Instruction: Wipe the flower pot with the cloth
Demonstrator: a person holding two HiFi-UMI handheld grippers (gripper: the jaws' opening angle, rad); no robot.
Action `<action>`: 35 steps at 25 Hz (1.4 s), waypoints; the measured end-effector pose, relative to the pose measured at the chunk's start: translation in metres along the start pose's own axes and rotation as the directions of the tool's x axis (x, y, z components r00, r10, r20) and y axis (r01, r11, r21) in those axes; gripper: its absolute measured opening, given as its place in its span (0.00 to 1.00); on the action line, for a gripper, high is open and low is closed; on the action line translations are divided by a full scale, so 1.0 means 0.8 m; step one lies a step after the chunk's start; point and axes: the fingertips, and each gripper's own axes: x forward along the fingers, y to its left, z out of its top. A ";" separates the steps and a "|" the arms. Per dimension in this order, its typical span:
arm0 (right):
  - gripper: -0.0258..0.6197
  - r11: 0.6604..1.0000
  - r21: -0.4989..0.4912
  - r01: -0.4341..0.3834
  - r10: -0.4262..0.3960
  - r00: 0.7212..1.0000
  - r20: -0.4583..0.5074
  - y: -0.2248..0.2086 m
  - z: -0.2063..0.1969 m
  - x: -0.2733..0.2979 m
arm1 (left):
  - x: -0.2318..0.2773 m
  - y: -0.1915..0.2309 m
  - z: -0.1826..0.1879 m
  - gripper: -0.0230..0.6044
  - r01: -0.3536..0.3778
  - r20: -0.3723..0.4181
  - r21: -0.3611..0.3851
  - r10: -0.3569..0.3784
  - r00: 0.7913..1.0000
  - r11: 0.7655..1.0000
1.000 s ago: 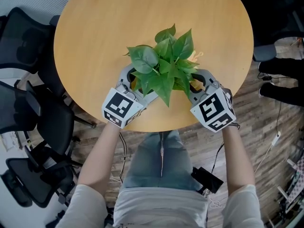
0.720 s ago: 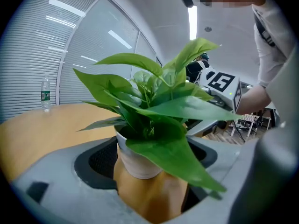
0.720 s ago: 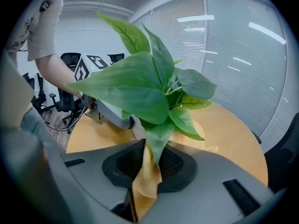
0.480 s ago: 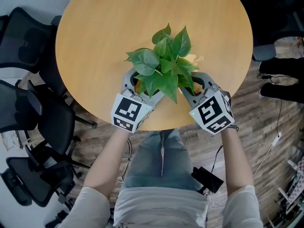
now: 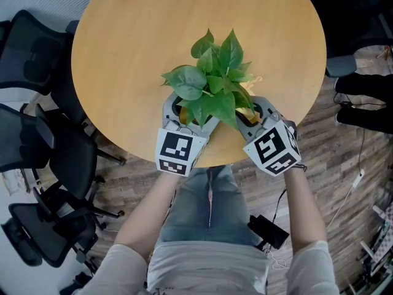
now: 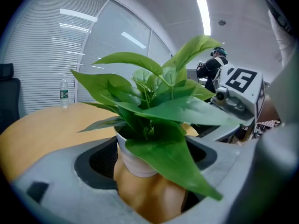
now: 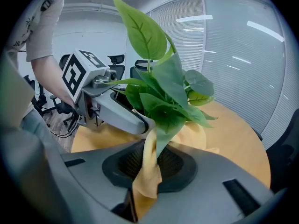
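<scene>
Office floor and black chairs surround a round wooden table. Close to the table's near edge stands a leafy green plant in a white flower pot. The left gripper has its jaws spread wide and clamped around the pot. The right gripper, just beside it, pinches a yellow cloth that drapes against the pot's side. A small bottle stands at the far edge.

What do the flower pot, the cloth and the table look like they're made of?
Flower pot: smooth white, faintly glossy, likely ceramic or plastic.
Cloth: soft yellow fabric; it drapes and folds limply.
Table: light wood or wood-look laminate, matte, even tan surface.
</scene>
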 end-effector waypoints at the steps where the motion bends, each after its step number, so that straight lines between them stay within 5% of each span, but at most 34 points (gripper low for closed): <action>1: 0.13 1.000 0.003 -0.002 0.002 1.000 0.002 0.002 -0.001 0.000 | 0.000 -0.001 0.000 0.72 -0.010 -0.001 -0.004 0.010 1.000 1.000; 11: 0.13 1.000 0.019 -0.014 0.014 1.000 0.011 0.009 -0.004 0.000 | -0.001 -0.005 0.000 0.72 -0.086 0.007 -0.042 0.086 0.996 0.995; 16: 0.13 1.000 0.018 -0.009 0.009 1.000 0.013 0.007 -0.006 -0.002 | -0.004 -0.003 0.000 0.72 -0.022 0.008 -0.009 0.022 1.000 1.000; 21: 0.13 0.999 0.048 0.005 -0.006 1.000 0.011 0.002 -0.015 -0.006 | -0.021 0.006 -0.015 0.72 0.121 -0.006 0.070 -0.121 0.993 0.990; 26: 0.13 0.997 0.069 0.016 -0.016 1.000 0.010 -0.003 -0.017 -0.007 | -0.029 0.020 -0.010 0.73 0.298 0.003 0.125 -0.300 0.954 0.946; 31: 0.13 0.997 0.074 0.015 -0.016 1.000 0.008 -0.002 -0.013 -0.002 | -0.022 0.019 0.002 0.79 0.478 -0.003 0.170 -0.485 0.875 0.862; 35: 0.13 0.997 0.071 0.012 -0.013 1.000 0.003 -0.002 -0.014 -0.001 | -0.012 0.019 0.005 0.82 0.543 -0.010 0.170 -0.549 0.836 0.823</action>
